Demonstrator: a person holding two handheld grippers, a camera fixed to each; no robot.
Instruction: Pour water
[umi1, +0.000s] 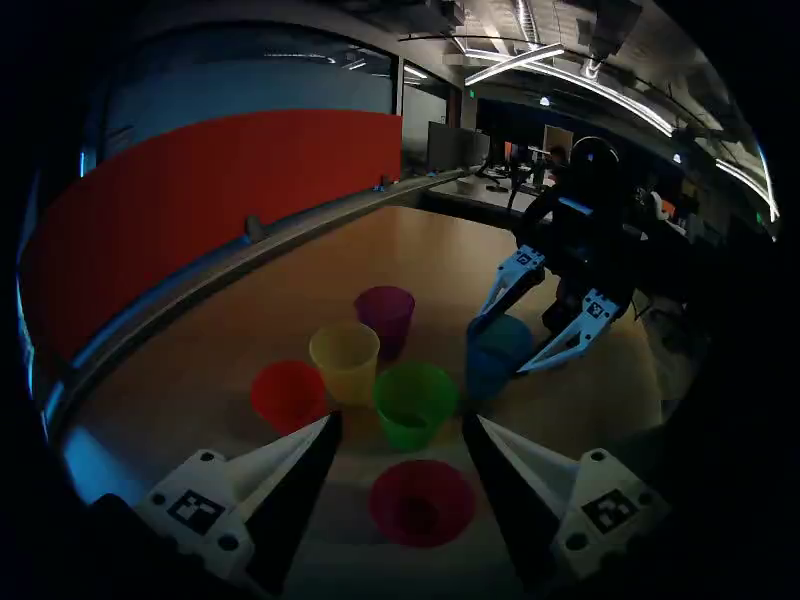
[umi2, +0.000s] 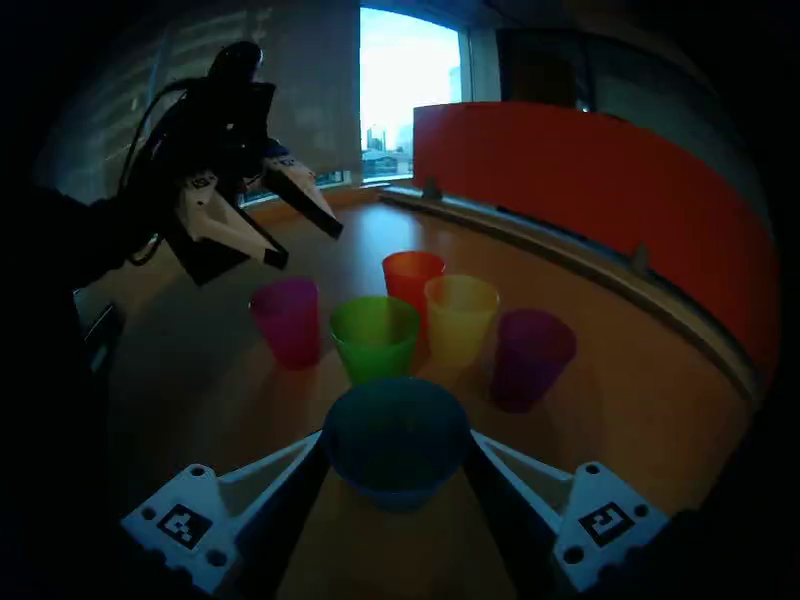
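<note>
The blue cup (umi2: 397, 455) sat between the 2 fingers of the right hand-held gripper (umi2: 397, 440), which was closed on it, 1 finger against each side of its wall. The cup was a smooth, tapered, translucent plastic tumbler, mouth up. Whether its base rested on the desk (umi2: 620, 400) could not be determined.

Beyond it, 5 cups of the same shape stood upright in a close cluster on the wooden desk: green cup (umi2: 375, 338), yellow cup (umi2: 461, 318), red cup (umi2: 412, 275), purple cup (umi2: 531, 358) and pink cup (umi2: 287, 320).

The left hand-held gripper (umi1: 400, 428) was spread wide and held nothing. The left gripper view placed the pink cup just below and between its white fingers.

The right gripper view showed the left hand-held gripper raised above the desk, apart from the cups, and a bright window (umi2: 400, 90). The left gripper view showed ceiling light strips (umi1: 560, 70) and a dim office. A red partition (umi1: 220, 190) ran along the desk edge.

Each finger carried a square black-and-white marker (umi2: 180, 522). Lighting was low, so cup contents could not be made out, and the hand behind each gripper was lost in shadow.
</note>
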